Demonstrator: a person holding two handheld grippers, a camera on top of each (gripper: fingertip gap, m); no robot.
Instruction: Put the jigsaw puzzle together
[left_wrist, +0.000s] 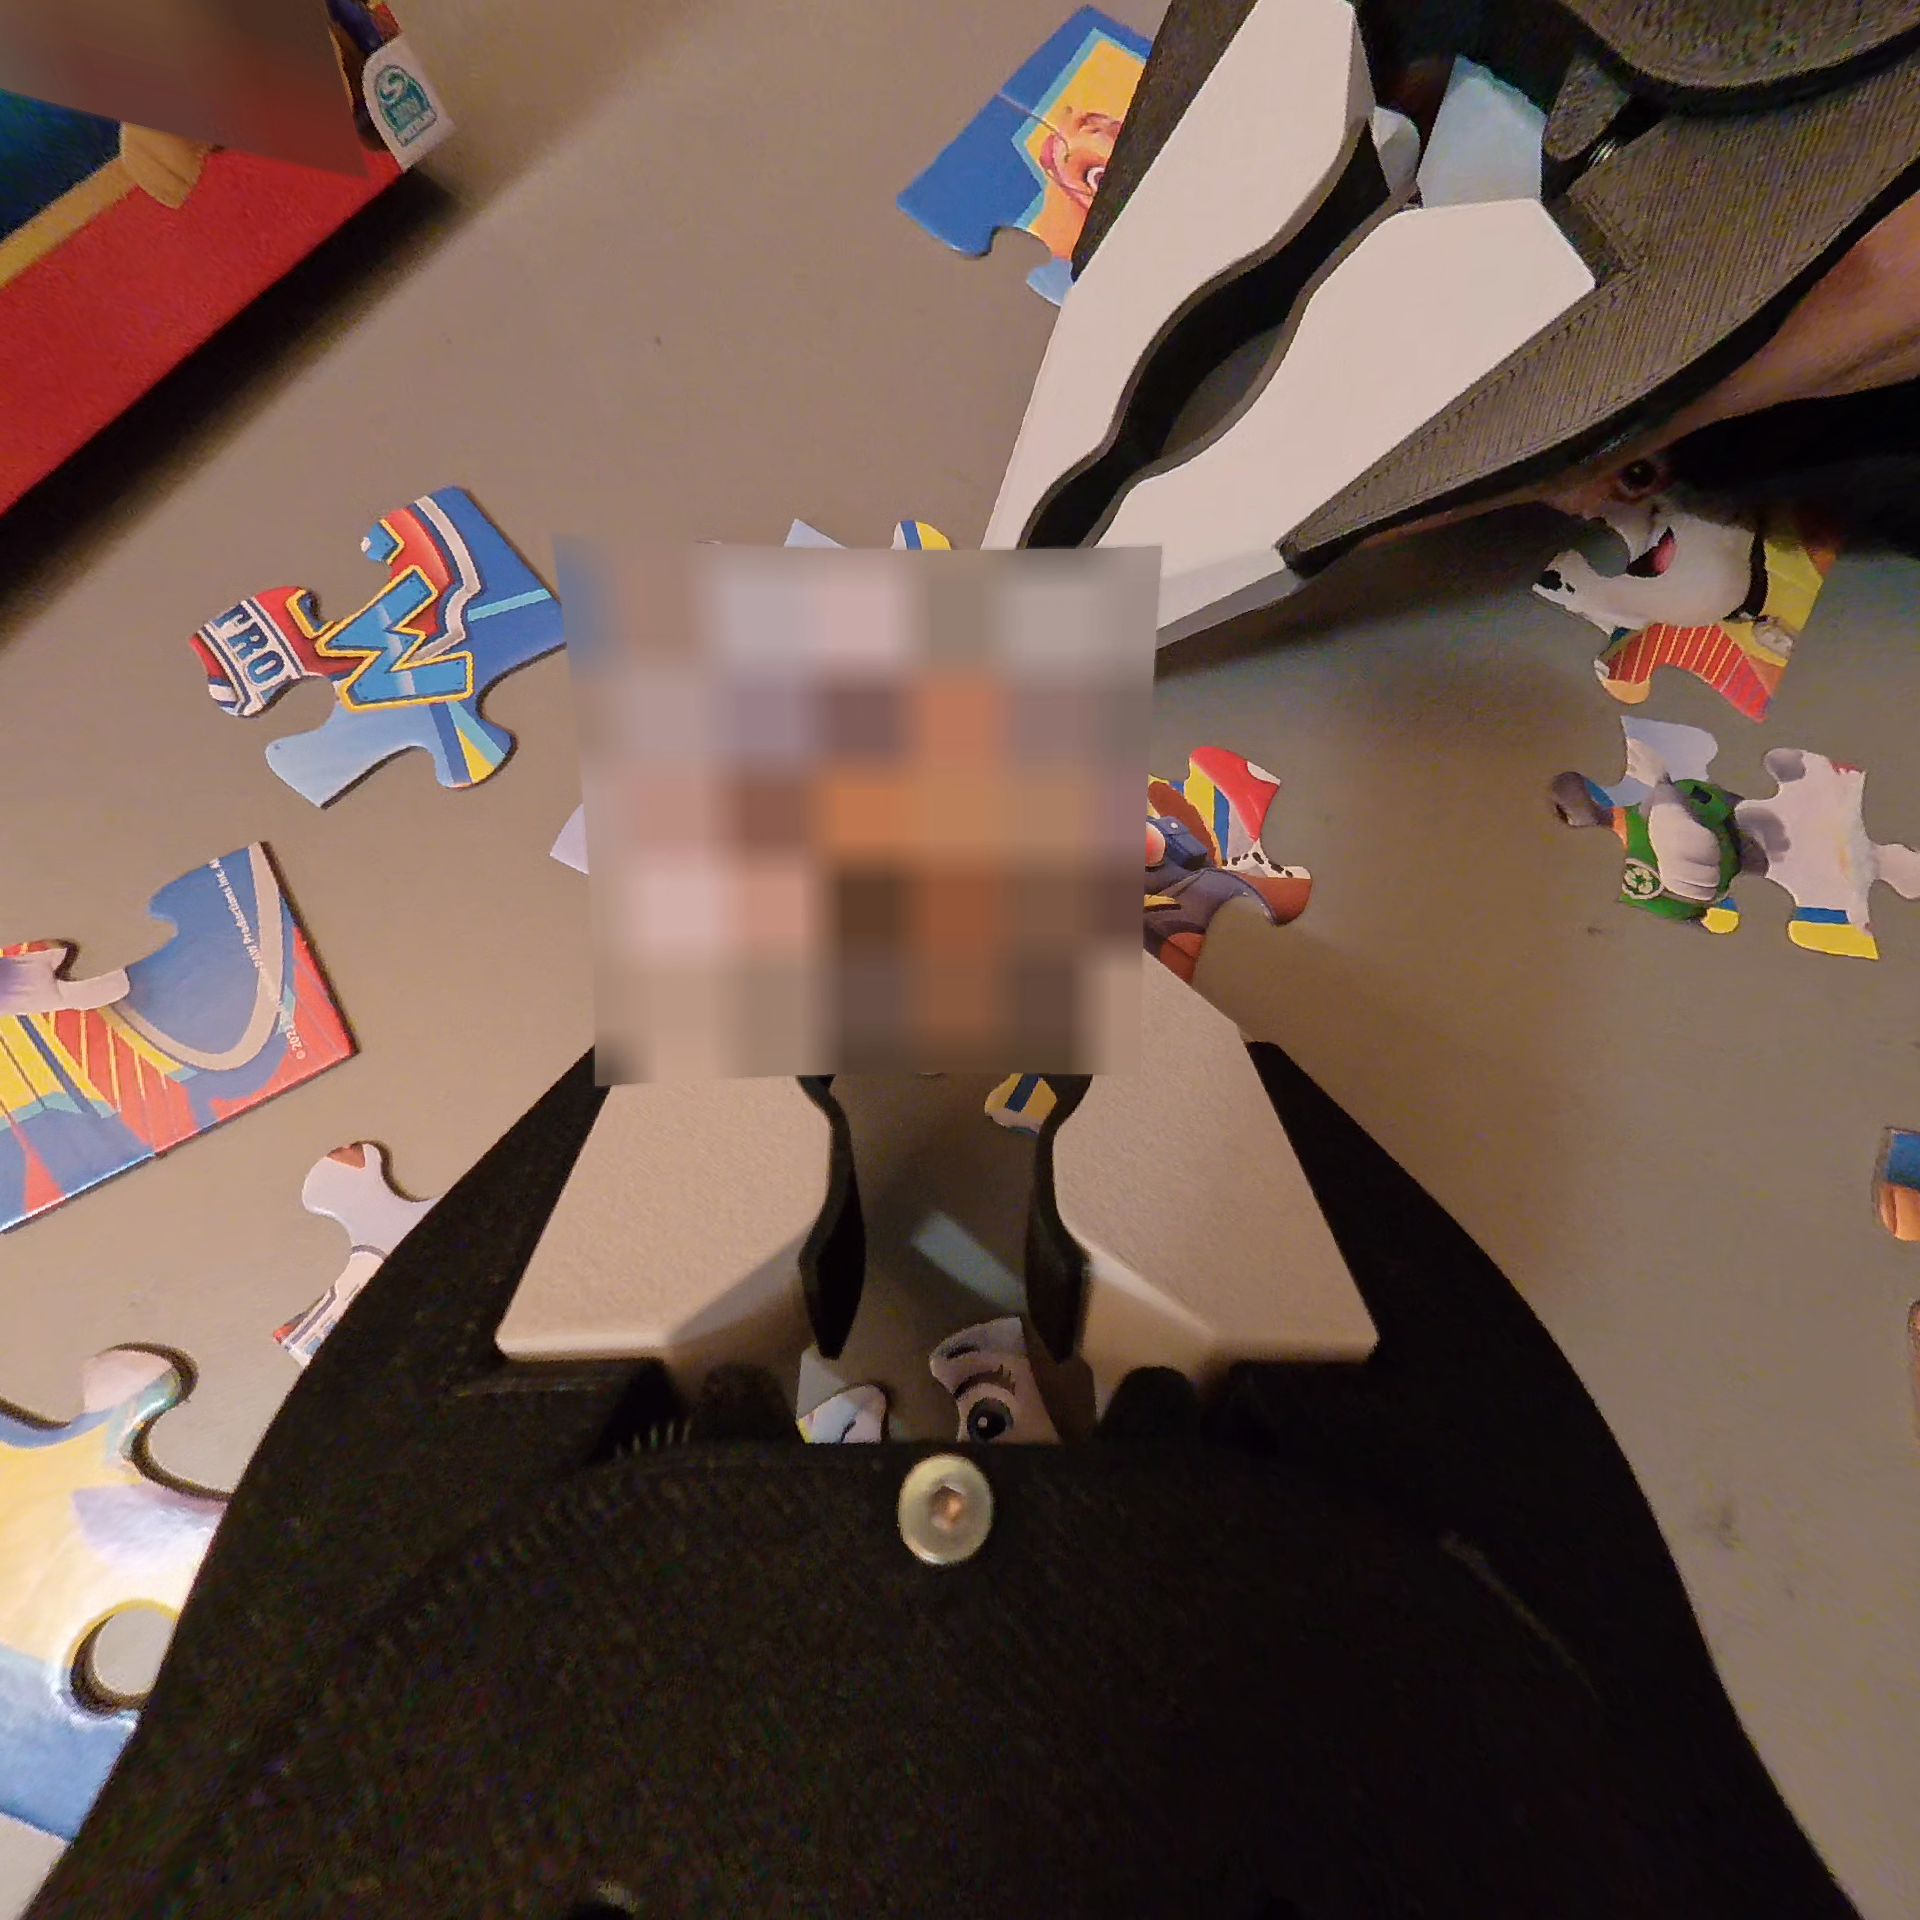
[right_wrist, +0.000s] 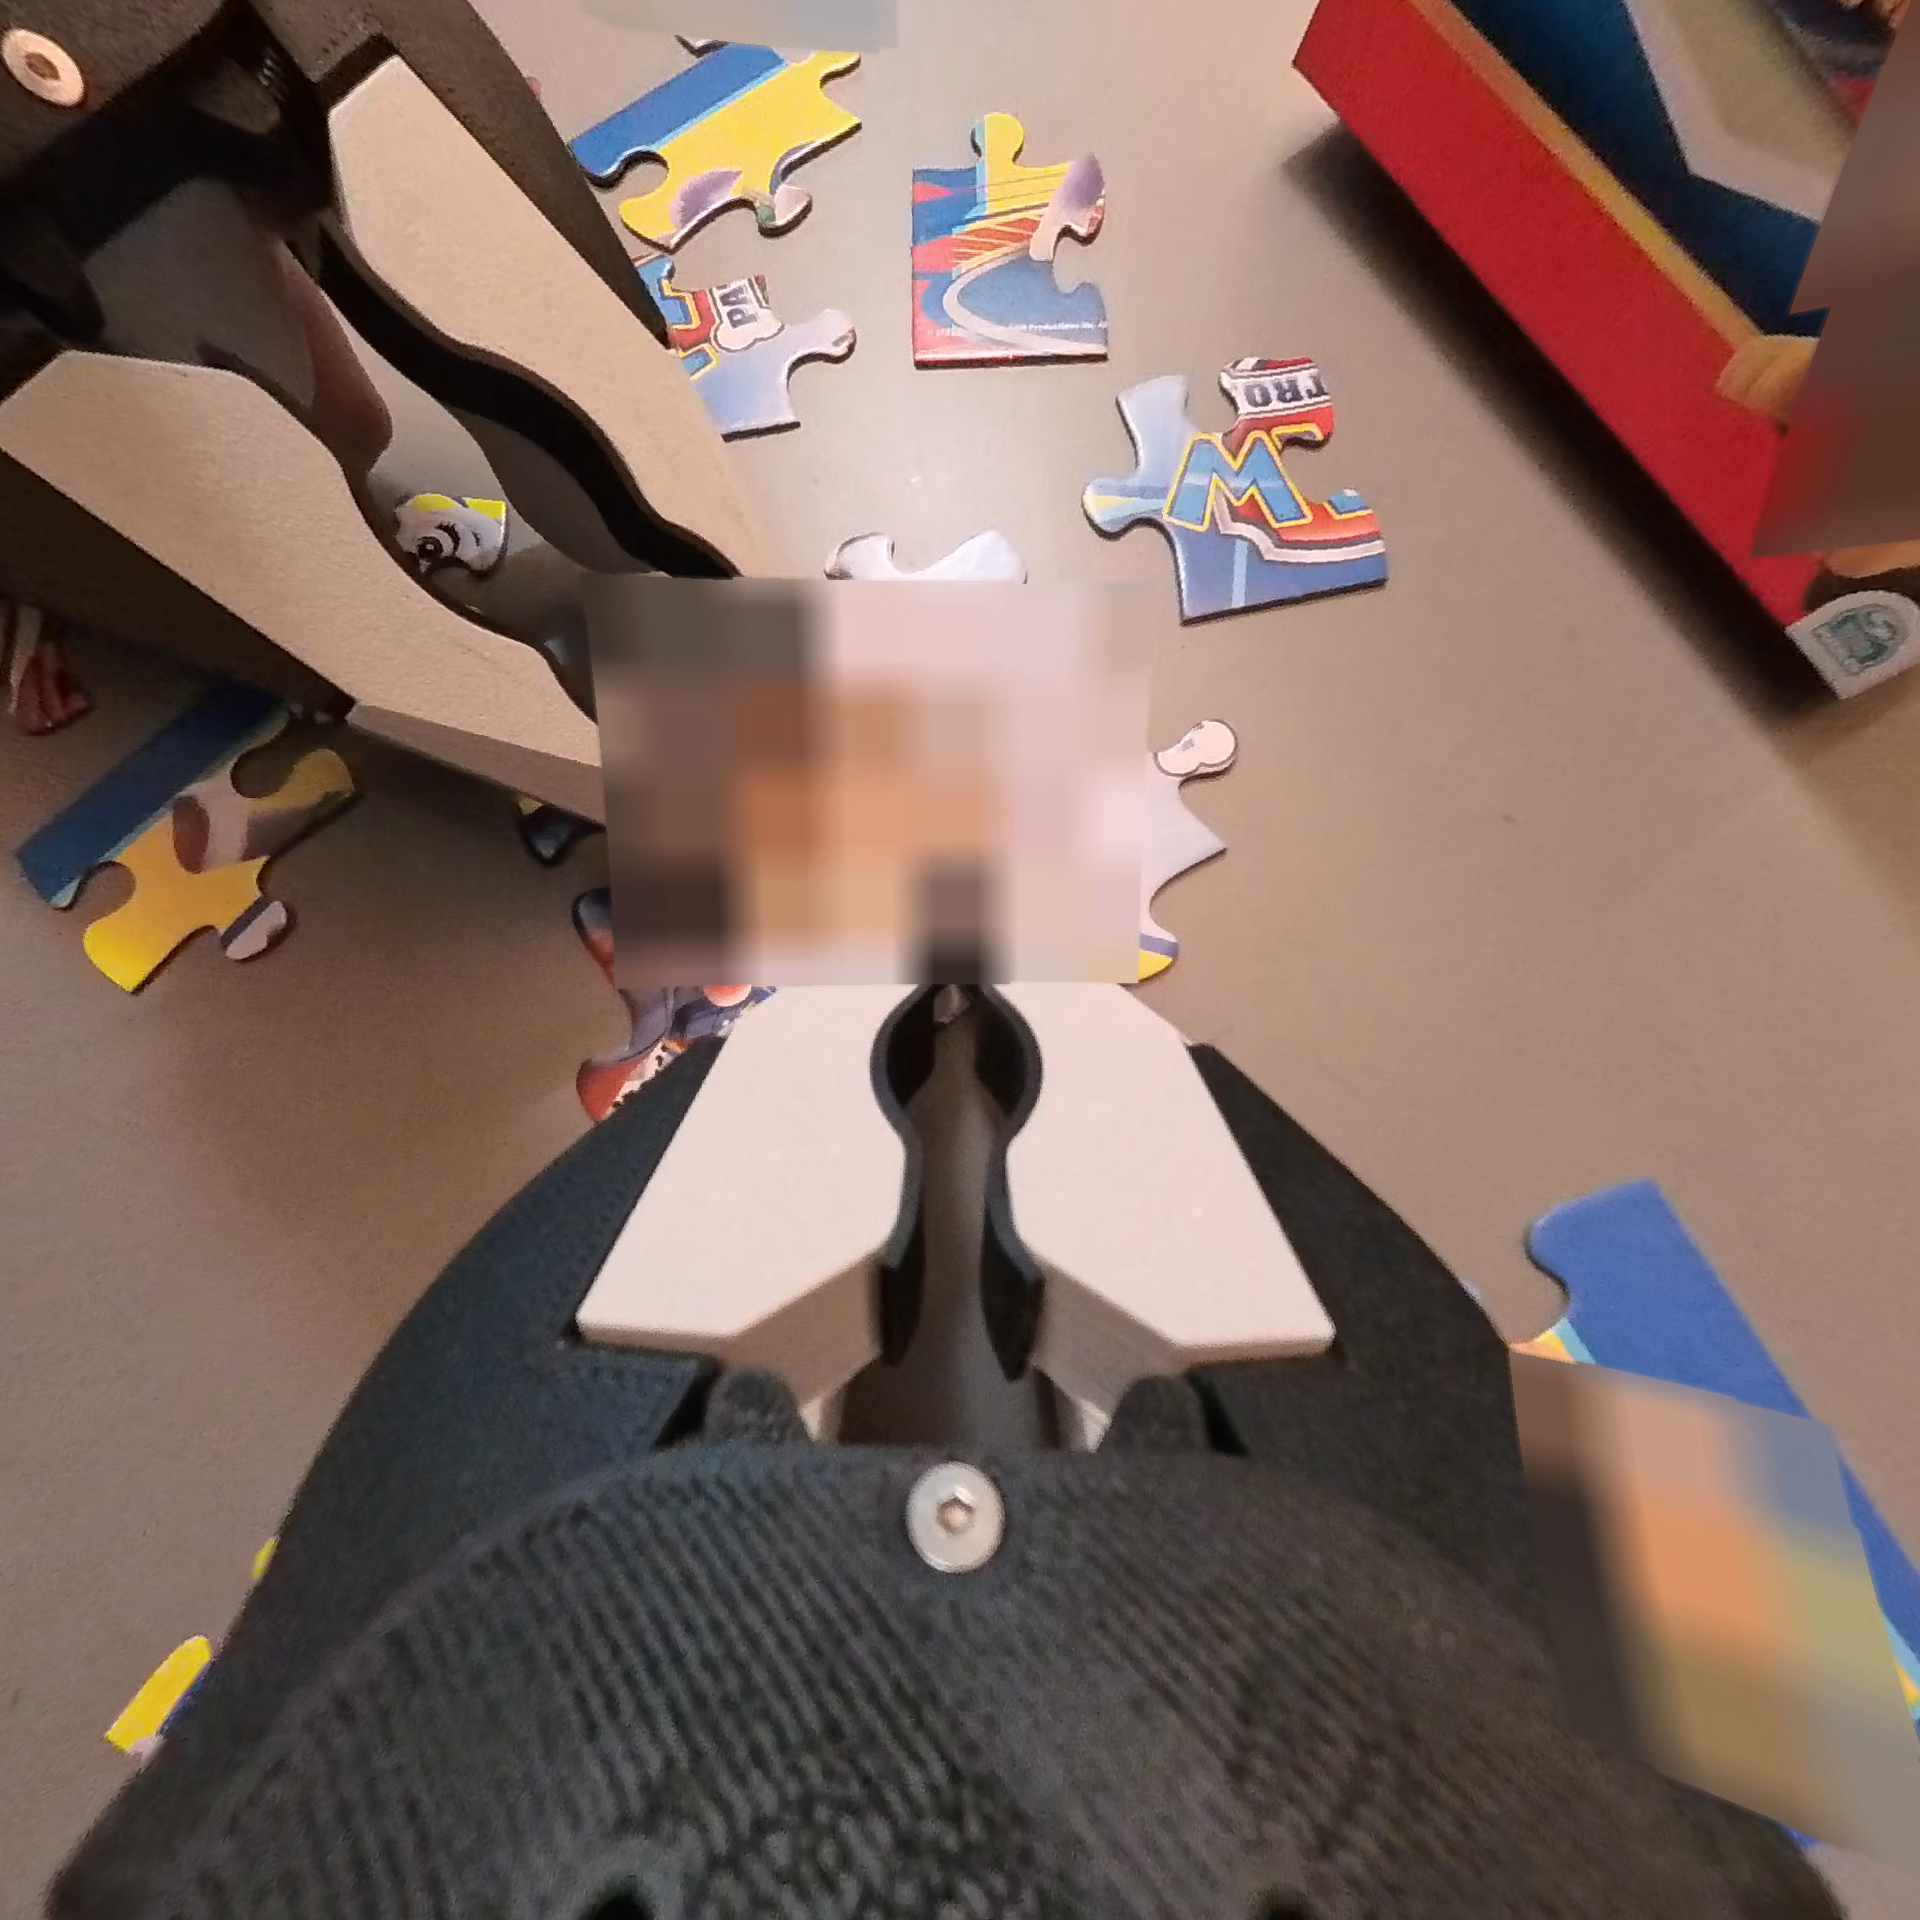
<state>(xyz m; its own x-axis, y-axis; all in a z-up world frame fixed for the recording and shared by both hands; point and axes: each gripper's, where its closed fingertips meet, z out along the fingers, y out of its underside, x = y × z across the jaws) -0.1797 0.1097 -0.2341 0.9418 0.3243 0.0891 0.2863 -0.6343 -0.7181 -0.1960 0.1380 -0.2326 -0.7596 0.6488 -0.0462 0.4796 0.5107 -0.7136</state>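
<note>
Cartoon jigsaw pieces lie scattered on a grey surface (left_wrist: 727, 343). My left gripper (left_wrist: 940, 997) hovers over them with its fingers (left_wrist: 686, 1226) apart. Its fingertips are under a blurred patch, and I see nothing pressed between the pads. It also shows in the right wrist view (right_wrist: 655, 634), tilted, fingers apart. My right gripper (right_wrist: 951, 966) has its pads together, with the fingertips hidden by a blurred patch. In the left wrist view it (left_wrist: 1049, 561) comes in from the upper right, shut. Both point at pieces under the patch: a pale piece (right_wrist: 1184, 831) and a red and blue piece (left_wrist: 1216, 862).
A red puzzle box (left_wrist: 156, 291) stands at the edge of the surface; it also shows in the right wrist view (right_wrist: 1558, 260). A blue piece with letters (left_wrist: 395, 644), a green and white piece (left_wrist: 1704, 842) and a spotted-dog piece (left_wrist: 1704, 613) lie around the grippers. Only a small space, under 4 cm, lies between the two pairs of fingers. My right gripper's tips are some 4 centimetres from the pale piece (right_wrist: 1184, 831).
</note>
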